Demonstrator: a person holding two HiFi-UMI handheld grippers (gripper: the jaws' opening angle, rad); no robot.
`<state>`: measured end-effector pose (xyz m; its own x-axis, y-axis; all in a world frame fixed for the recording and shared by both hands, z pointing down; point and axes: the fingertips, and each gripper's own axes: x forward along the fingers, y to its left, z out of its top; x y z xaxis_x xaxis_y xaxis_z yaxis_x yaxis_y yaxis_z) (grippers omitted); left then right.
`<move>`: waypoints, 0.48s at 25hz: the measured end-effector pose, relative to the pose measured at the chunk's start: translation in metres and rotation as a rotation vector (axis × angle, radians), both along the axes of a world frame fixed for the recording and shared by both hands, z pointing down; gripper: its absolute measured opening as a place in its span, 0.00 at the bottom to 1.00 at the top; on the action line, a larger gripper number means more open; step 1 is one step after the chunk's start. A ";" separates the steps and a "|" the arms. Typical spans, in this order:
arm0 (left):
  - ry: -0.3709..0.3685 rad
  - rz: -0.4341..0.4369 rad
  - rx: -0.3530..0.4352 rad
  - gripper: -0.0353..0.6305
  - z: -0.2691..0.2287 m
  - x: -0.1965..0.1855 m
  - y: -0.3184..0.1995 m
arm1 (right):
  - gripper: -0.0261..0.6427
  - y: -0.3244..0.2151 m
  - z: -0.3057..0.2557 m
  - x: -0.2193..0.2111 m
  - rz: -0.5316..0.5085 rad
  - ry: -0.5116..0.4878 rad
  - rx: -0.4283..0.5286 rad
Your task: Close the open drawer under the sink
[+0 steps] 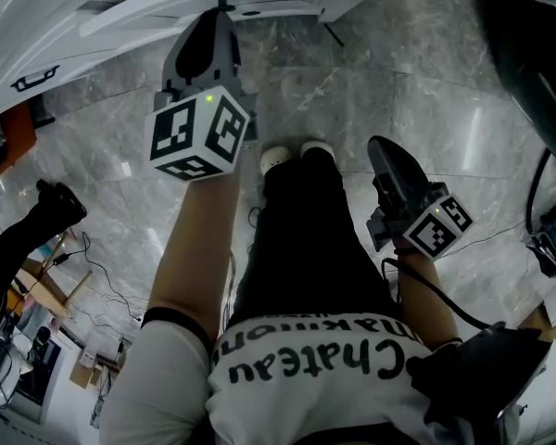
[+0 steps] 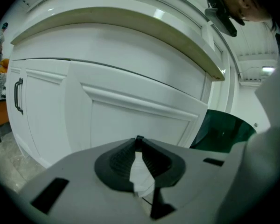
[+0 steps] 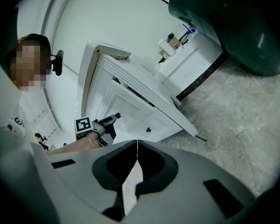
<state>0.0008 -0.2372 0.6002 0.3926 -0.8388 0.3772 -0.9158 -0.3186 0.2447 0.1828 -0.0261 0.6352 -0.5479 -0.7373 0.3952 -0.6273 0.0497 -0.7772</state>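
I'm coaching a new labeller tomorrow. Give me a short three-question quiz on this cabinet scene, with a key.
1. True or false: the left claw is gripping a cloth.
2. The floor is: A) wood planks, B) grey marbled stone, C) carpet.
3. Fill in: the ____ claw is up close to the white cabinet, while the other hangs back over the floor.
Key: 1 false, its jaws are shut with nothing between them; 2 B; 3 left.
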 end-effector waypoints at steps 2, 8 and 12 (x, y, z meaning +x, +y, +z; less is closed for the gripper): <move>0.006 -0.005 0.000 0.12 -0.001 0.001 -0.005 | 0.06 -0.002 0.000 0.002 0.006 0.000 0.006; 0.016 -0.014 0.000 0.12 -0.001 0.002 -0.014 | 0.06 -0.010 -0.002 0.005 0.012 -0.002 0.020; 0.009 -0.007 0.019 0.12 -0.001 0.002 -0.016 | 0.06 -0.014 0.000 0.005 0.013 0.001 0.026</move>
<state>0.0026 -0.2530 0.5993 0.3902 -0.8484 0.3577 -0.9157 -0.3169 0.2472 0.1879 -0.0400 0.6356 -0.5380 -0.7541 0.3767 -0.6288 0.0614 -0.7751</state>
